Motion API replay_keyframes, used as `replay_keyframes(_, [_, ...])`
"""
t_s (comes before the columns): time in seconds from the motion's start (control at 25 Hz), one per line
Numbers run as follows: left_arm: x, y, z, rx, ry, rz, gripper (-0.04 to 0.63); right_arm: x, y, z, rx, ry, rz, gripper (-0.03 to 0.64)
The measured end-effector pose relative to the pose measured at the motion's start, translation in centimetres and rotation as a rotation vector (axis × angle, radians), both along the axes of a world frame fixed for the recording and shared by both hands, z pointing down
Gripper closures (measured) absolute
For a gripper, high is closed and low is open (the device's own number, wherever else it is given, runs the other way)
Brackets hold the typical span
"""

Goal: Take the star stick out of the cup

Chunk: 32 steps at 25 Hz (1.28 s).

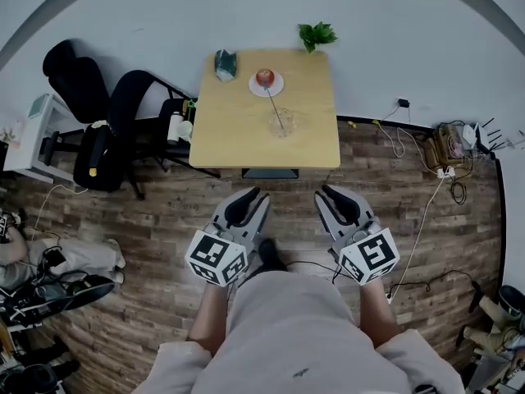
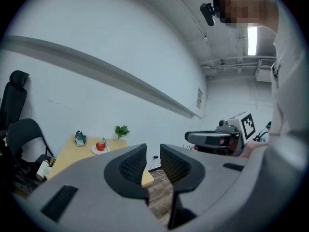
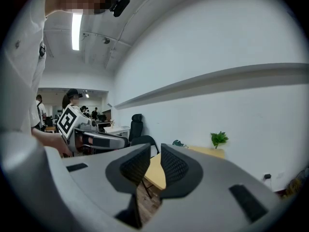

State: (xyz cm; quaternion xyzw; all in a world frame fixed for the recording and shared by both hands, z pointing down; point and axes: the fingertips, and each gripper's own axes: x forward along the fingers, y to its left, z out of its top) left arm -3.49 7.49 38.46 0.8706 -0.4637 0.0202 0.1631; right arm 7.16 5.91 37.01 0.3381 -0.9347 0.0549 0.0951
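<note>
Holds the left hand-held gripper (image 1: 248, 197) over the wooden floor, jaws a narrow gap apart, gripping nothing. Faces the bench (image 1: 230, 130) well ahead, star stick (image 1: 273, 105) thin, pale, tilted in the clear cup (image 1: 284, 124), near an apple (image 1: 264, 77). Holds the right hand-held gripper (image 1: 330, 195) likewise: narrow, empty.

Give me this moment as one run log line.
phase: pre-approach | left gripper: open, empty | right gripper: open, empty | both: short of table | star stick: in cup, untouched
</note>
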Motion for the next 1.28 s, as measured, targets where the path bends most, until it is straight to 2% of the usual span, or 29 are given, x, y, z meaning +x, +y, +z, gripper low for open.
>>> replay_keyframes(0.4, [-3.0, -3.8, 1.2, -0.01, -0.011, 0.063, 0.522, -3.1, -3.1, 1.7, -0.03, 0.043, 0.049, 0.549])
replay_keyframes(0.68, [-3.9, -5.4, 2.4, -0.041, 0.005, 0.062, 0.522, -3.4, -4.9, 3.0, -0.075, 0.052, 0.069, 0.549])
replay_keyframes(1.28, [-4.3, -11.5, 1.6, -0.042, 0.008, 0.009, 0.522, -5.2, -12.9, 2.7, -0.073, 0.03, -0.011, 0.549])
